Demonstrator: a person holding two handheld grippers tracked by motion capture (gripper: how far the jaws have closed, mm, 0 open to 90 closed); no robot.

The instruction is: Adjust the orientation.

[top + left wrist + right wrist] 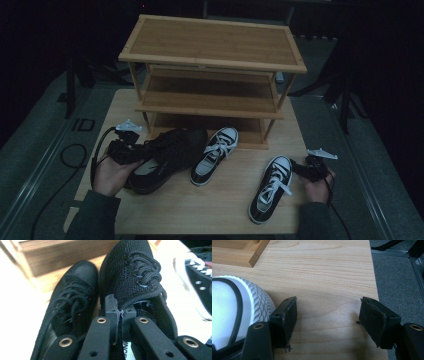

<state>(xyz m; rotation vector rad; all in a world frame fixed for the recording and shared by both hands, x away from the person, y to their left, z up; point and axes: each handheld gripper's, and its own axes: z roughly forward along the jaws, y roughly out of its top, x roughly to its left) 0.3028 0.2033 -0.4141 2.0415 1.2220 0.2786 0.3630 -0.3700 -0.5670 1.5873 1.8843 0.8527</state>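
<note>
Two black mesh lace-up shoes lie side by side at the table's left. In the left gripper view my left gripper (120,312) is shut on the collar edge of the right-hand black shoe (135,272), with the other black shoe (72,297) beside it. The high view shows that gripper (131,152) at the heel end of the black shoes (167,152). My right gripper (300,169) is open beside the toe of a black-and-white sneaker (271,187). In the right gripper view its jaws (328,312) stand wide apart over bare wood, the sneaker's white toe cap (237,307) touching the left jaw's outer side.
A second black-and-white sneaker (215,155) lies mid-table, toe toward a three-tier bamboo shoe rack (212,40) at the back. The rack's lower frame (242,252) is ahead-left of the right gripper. The table's right edge (374,290) is close, with grey floor beyond.
</note>
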